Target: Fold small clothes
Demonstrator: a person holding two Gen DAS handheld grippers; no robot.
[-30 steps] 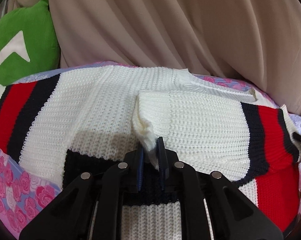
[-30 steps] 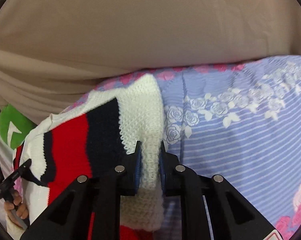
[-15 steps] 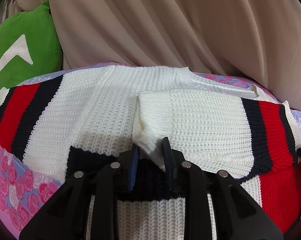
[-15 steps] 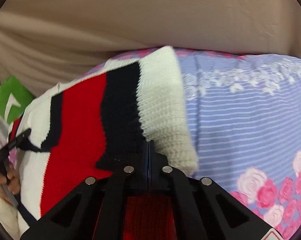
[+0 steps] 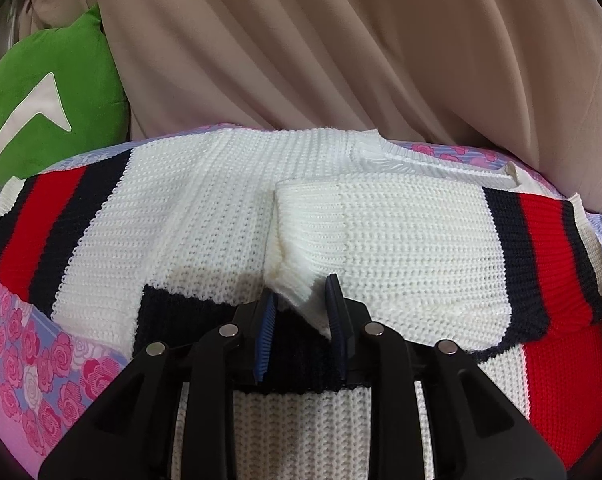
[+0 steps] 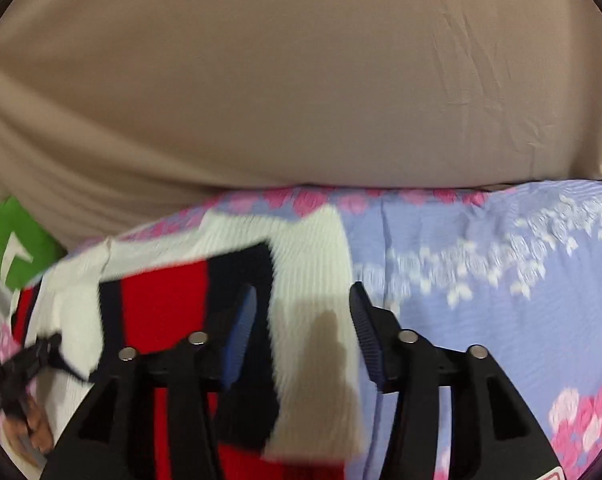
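A white knit sweater (image 5: pixel 237 216) with red and navy stripes lies flat on the bed. One sleeve (image 5: pixel 397 240) is folded across its chest, cuff toward the middle. My left gripper (image 5: pixel 301 304) is open, its jaws on either side of the sleeve's cuff corner without holding it. In the right wrist view the sweater's striped edge (image 6: pixel 301 280) lies on the sheet. My right gripper (image 6: pixel 305 304) is open just above that white edge, holding nothing. This view is blurred.
The bed has a lilac sheet with pink roses (image 6: pixel 481 280). A beige curtain (image 5: pixel 341 48) hangs behind the bed. A green cushion (image 5: pixel 49 96) sits at the back left. The left hand and its gripper (image 6: pixel 21 376) show at the right view's left edge.
Both grippers have opened and let go of the sweater. The sleeve cuff dropped onto the chest. The right gripper released the white edge, which now lies on the sheet.
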